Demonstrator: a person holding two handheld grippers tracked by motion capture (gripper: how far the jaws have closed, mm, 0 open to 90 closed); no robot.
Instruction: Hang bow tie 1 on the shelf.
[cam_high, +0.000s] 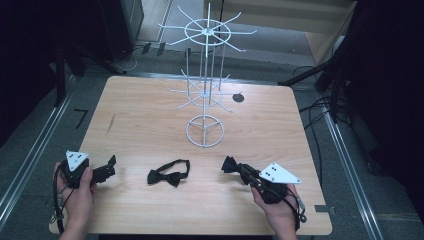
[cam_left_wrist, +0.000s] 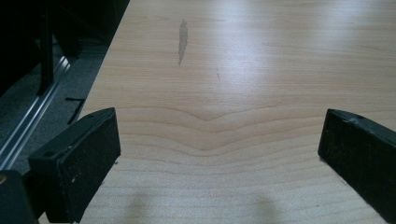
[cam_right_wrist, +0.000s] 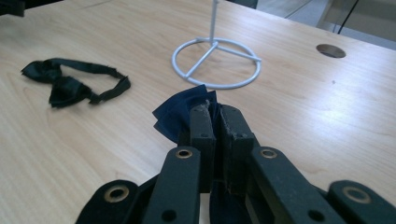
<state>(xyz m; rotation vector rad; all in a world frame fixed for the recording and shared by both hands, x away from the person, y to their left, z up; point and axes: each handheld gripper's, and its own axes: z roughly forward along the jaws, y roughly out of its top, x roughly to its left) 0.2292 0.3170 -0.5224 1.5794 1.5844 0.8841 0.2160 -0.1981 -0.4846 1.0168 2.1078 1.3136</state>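
Pinching a dark blue bow tie between its pressed-together jaws, the right hand-held gripper is held over the near right part of the counter. In the right gripper view the cloth bunches out ahead of and to the left of the jaw tips, and a strip of it shows again below them, between the linkage arms. In the high view the same bow tie sticks out from the right hand-held gripper toward the middle of the counter, with the person's right hand behind it.

A second bow tie, black with its neck strap looped behind it, lies flat on the counter between the two grippers, apart from both. In the right gripper view this black bow tie sits off to the left.

The left hand-held gripper rests near the left edge, held by the left hand; its jaws are spread wide, with bare wood between them in the left gripper view.

A white wire rack with two tiers of radiating hooks stands on a ring base beyond the bow ties. A round dark hole sits in the counter beside the rack.

No brand, label or readable writing can be made out on any of these things.
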